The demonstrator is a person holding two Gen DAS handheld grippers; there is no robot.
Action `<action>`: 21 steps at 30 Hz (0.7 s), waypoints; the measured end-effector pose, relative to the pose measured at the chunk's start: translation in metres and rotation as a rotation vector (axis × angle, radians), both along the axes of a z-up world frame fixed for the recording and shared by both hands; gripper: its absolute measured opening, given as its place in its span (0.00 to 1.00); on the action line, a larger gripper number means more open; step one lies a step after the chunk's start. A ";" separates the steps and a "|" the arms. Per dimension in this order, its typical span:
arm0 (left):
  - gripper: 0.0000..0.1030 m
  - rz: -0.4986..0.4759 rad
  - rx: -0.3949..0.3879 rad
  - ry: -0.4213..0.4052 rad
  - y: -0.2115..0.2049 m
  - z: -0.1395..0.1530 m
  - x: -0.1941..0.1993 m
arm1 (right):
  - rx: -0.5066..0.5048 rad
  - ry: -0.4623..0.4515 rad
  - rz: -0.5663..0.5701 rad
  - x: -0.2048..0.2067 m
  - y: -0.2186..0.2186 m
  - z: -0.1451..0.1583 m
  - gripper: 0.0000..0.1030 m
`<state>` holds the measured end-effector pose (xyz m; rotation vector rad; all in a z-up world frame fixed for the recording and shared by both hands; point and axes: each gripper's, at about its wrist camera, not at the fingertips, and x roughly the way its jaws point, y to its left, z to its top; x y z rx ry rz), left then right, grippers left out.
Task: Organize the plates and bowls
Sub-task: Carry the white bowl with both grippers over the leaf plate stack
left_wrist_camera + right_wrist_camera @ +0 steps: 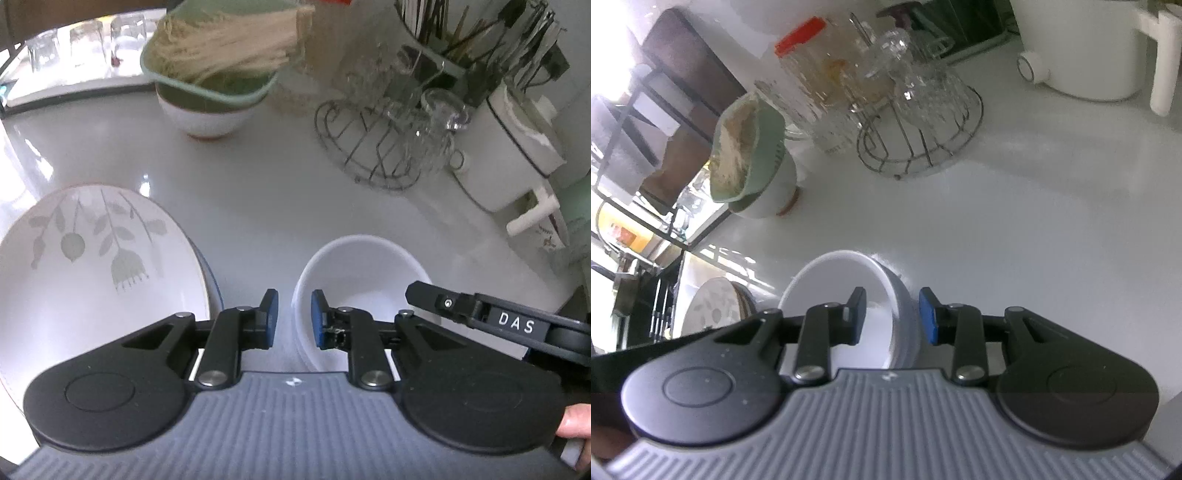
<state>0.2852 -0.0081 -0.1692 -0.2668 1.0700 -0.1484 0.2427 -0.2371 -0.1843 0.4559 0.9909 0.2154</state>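
A small white bowl (364, 275) stands on the white counter (258, 177). My left gripper (294, 317) is open with its jaws astride the bowl's left rim, one pad inside and one outside. My right gripper (893, 317) is open astride the same bowl's right wall (905, 314); its black finger also shows in the left wrist view (443, 304). A white plate with a green leaf pattern (88, 266) lies on another plate at the left, and it also shows in the right wrist view (713, 306). A green bowl holding straw-like fibres (210, 62) sits stacked in a white bowl (203, 114) at the back.
A wire rack with glass cups (399, 133) stands at the back right, next to a cutlery holder (472, 40) and a white kettle (509, 155). A red-lidded jar (809, 62) stands behind the rack. Glasses (85, 44) line the far left edge.
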 end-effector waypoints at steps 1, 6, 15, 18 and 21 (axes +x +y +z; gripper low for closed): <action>0.22 -0.003 -0.004 0.015 0.000 -0.003 0.000 | 0.001 0.007 -0.005 0.000 0.001 -0.002 0.34; 0.24 -0.001 -0.027 0.061 0.001 -0.016 0.001 | 0.012 0.034 -0.011 0.000 0.003 -0.011 0.34; 0.23 -0.018 -0.047 0.081 -0.002 -0.029 0.005 | 0.014 0.078 -0.031 0.001 0.005 -0.023 0.30; 0.23 -0.024 -0.093 0.116 -0.005 -0.038 0.010 | 0.023 0.071 -0.033 -0.001 0.004 -0.025 0.24; 0.22 -0.033 -0.091 0.120 -0.009 -0.040 0.009 | 0.036 0.070 -0.050 -0.003 0.003 -0.026 0.24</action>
